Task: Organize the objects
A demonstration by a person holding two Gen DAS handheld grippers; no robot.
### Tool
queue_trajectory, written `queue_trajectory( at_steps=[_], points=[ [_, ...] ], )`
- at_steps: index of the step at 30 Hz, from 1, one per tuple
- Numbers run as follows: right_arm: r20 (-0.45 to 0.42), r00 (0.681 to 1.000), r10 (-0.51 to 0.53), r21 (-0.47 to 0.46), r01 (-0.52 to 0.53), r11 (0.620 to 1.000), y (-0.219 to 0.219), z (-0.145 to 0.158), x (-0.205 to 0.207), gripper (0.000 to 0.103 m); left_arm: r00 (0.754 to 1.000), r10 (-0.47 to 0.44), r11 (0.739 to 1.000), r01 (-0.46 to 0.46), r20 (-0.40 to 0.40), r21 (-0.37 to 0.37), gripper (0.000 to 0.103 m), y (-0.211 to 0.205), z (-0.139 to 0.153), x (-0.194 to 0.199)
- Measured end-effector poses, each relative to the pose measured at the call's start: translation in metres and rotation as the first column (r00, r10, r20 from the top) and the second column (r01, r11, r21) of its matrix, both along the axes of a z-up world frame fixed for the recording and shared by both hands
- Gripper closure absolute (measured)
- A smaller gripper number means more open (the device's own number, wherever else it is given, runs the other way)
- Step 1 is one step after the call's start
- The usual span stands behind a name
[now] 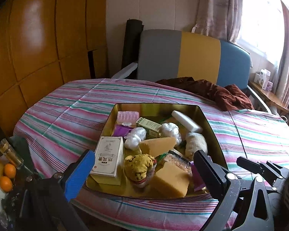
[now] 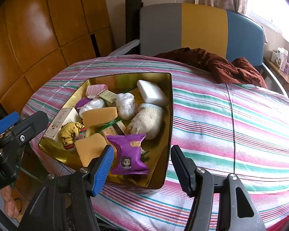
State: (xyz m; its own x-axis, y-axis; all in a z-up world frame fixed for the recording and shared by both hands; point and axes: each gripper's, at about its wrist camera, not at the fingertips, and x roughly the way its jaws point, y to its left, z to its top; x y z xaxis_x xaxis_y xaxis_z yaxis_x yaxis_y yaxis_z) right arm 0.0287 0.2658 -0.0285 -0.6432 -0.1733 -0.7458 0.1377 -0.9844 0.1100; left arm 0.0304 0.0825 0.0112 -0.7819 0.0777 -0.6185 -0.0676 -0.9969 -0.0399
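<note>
A gold tin (image 2: 168, 115) sits on the striped tablecloth (image 2: 240, 127), crammed with small things. Nearest the right gripper (image 2: 142, 165) lies a purple snack packet (image 2: 128, 154), flat at the tin's near end, just ahead of the blue pad (image 2: 103, 170) and a little to the inside of it. Nothing is between the jaws; they stand apart, released, with the tin's near corner showing in the gap.

Further into the tin: two yellow sponge blocks (image 2: 99, 116), a yellow spotted sock roll (image 2: 70, 132), a white carton (image 2: 62, 124) with printed characters, a knitted cream glove (image 2: 147, 120), a white bar (image 2: 152, 93), two crumpled clear plastic bundles (image 2: 125, 104), a small green box (image 2: 107, 96) and a pink hair roller (image 2: 97, 90) at the far wall.

The left gripper (image 1: 142, 168) hangs over the tin's near edge from the other side, also released and empty, the white carton just ahead of its blue pad (image 1: 80, 175) and the sponge blocks between its jaws' line of sight.

To the right of the tin the cloth is open all the way to the table's edge. A rumpled brown garment (image 2: 217, 63) lies at the far side, before a grey, yellow and blue chair back (image 2: 202, 28). Left of the table, two oranges (image 1: 7, 177) and a glass jar (image 1: 10, 153) crowd the side.
</note>
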Motion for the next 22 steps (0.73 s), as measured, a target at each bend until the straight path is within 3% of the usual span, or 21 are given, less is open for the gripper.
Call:
queue_trajectory(
  at_steps=[22],
  points=[
    [0.009,1.0,0.001,0.0,-0.001,1.0,-0.0006,-0.0017,-0.0027,0.041,1.0,0.004,1.0,-0.004,0.019,0.009,0.0,-0.0032,-0.0057,-0.0063]
  ],
)
